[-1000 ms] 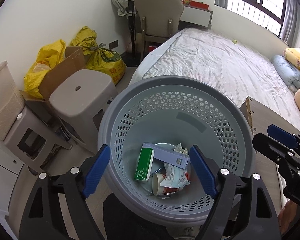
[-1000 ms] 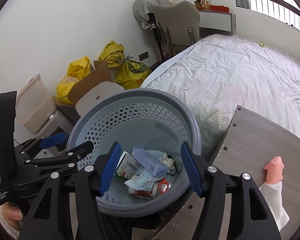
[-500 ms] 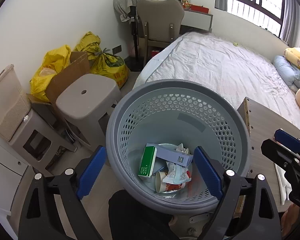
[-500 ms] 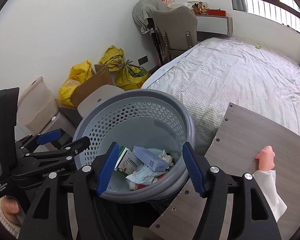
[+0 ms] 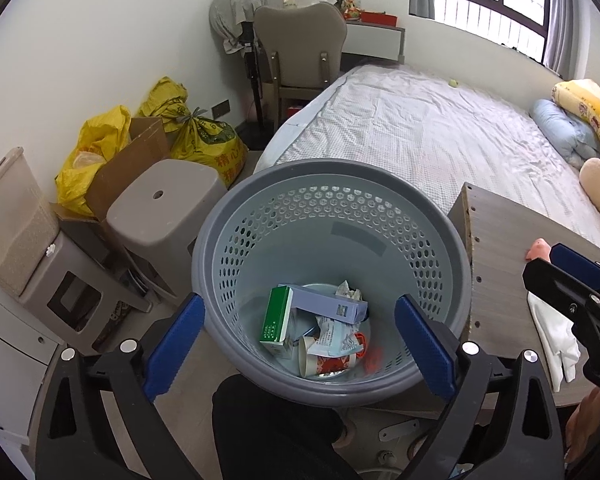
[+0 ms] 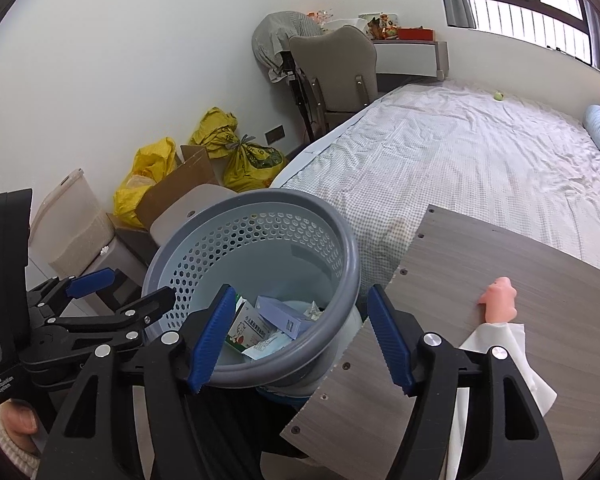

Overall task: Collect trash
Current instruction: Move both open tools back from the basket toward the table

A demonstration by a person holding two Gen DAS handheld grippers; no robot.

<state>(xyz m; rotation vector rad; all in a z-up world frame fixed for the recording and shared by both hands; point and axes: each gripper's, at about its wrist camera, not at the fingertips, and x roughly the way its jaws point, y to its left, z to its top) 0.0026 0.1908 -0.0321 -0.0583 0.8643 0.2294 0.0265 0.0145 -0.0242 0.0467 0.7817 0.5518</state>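
A grey perforated basket (image 5: pixel 332 184) is seen on the floor between a grey stool (image 5: pixel 160 200) and a wooden board (image 5: pixel 512 248), just beside the bed (image 5: pixel 440 128). Collected trash is lain in its bottom: a green-and-white box (image 5: pixel 277 322), a pale blue box (image 5: pixel 328 304), a paper cup (image 5: pixel 320 362) and crumpled wrappers (image 5: pixel 336 338). The left gripper (image 5: pixel 296 344) is held over the basket with its jaws opening, nothing gripped between them. The right gripper (image 6: pixel 304 336) is likewise released and empty, its pads spread over the basket's near rim. A pink toy (image 6: pixel 498 298) and white cloth (image 6: pixel 496 344) are lain on the board
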